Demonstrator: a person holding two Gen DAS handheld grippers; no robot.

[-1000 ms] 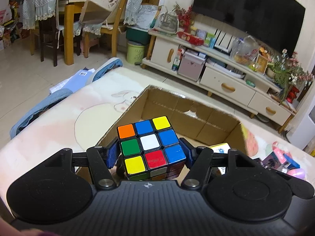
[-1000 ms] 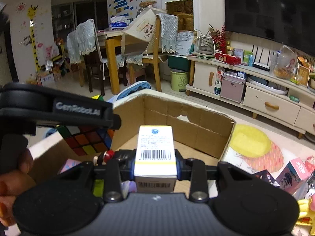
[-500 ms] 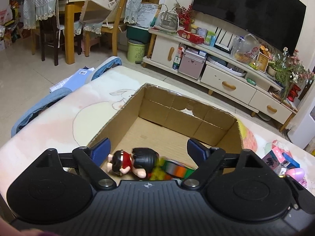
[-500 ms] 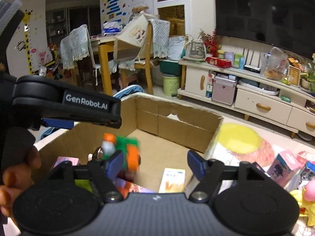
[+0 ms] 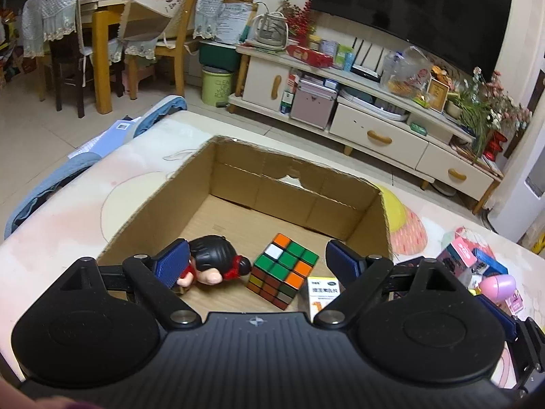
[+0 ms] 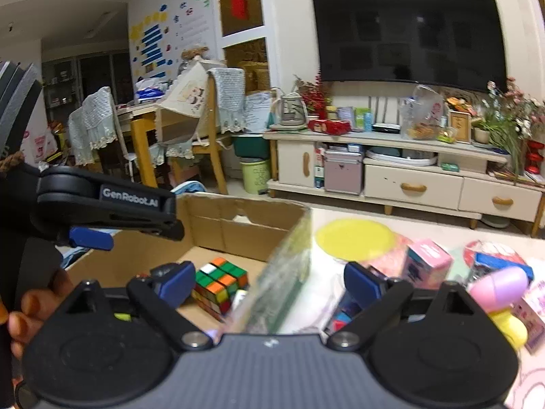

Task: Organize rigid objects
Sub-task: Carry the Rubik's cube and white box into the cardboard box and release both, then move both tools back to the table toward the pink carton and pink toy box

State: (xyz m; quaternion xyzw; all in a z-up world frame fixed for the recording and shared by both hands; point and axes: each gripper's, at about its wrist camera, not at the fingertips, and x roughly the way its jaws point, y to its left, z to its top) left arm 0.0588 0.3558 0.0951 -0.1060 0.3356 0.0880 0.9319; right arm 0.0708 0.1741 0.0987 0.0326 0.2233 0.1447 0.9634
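An open cardboard box (image 5: 296, 184) stands on the table. Inside it lie a Rubik's cube (image 5: 284, 269), a black-haired doll (image 5: 213, 259) and a small white and yellow carton (image 5: 323, 294). My left gripper (image 5: 255, 260) is open and empty, held above the near end of the box. My right gripper (image 6: 267, 281) is open and empty, over the box's right wall (image 6: 289, 266). The cube also shows in the right wrist view (image 6: 219, 284), and so does the left gripper's body (image 6: 105, 204).
Loose items lie on the table right of the box: a pink carton (image 6: 425, 262), a pink egg-shaped toy (image 6: 500, 288), a yellow toy (image 6: 511, 325) and a yellow hat-like item (image 6: 354, 238). A TV cabinet (image 5: 374, 116) and dining chairs (image 5: 68, 51) stand beyond the table.
My left gripper opened and the Rubik's cube dropped into the box. My right gripper opened and let the barcoded carton fall into the box, then swung right towards the loose items.
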